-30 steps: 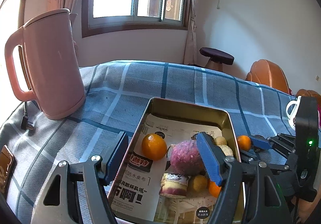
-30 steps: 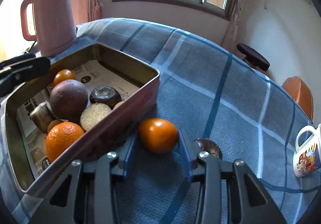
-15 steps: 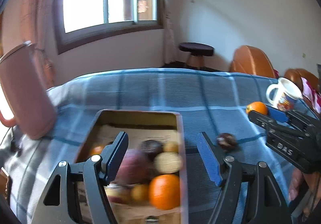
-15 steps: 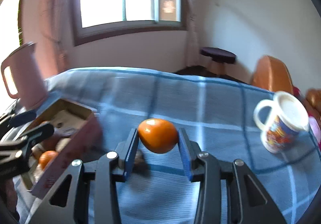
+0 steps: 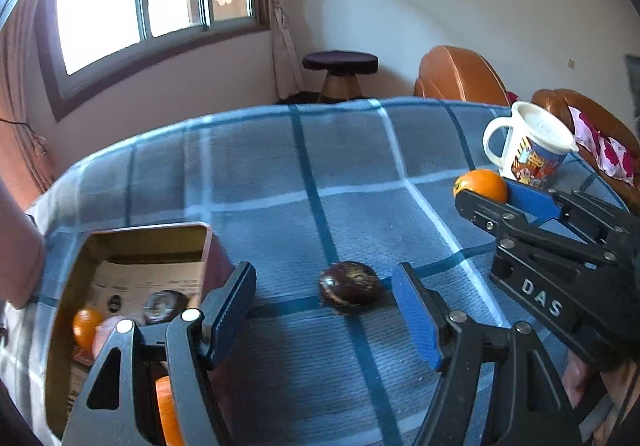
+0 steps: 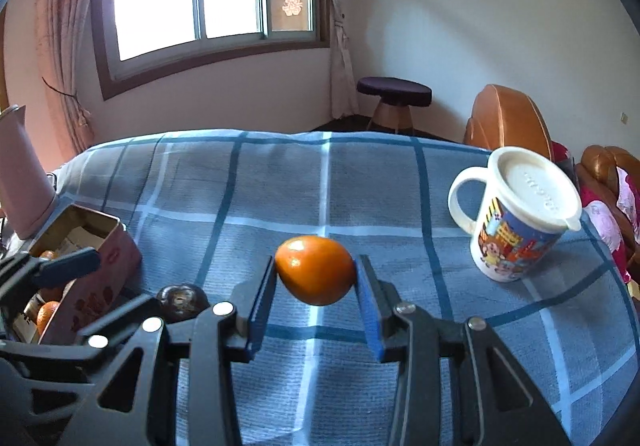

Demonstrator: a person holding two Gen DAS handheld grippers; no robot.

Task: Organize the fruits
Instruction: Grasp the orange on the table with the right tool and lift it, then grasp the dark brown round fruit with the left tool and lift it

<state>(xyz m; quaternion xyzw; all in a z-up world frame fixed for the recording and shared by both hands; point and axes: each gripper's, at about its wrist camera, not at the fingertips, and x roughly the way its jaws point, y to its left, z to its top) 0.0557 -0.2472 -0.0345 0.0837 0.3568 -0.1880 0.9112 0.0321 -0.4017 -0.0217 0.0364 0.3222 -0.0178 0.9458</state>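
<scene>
My left gripper's finger (image 5: 224, 310) hides half the tin (image 5: 132, 238); the pink kettle (image 6: 20, 182) is cropped at frame edge.

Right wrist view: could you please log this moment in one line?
right hand-held gripper: shut on orange | left hand-held gripper: open | dark fruit: on cloth

Orange tangerine (image 6: 315, 275) between blue pads (image 6: 262, 302) on black gripper frames, dark purple-brown round fruit (image 5: 349, 287) on grey cloth (image 6: 280, 182) with blue/white plaid lines, gold-lined pinkish-red tin (image 5: 132, 242), white mug (image 6: 516, 214) with multicolour cartoon print, pink kettle (image 6: 20, 182).
</scene>
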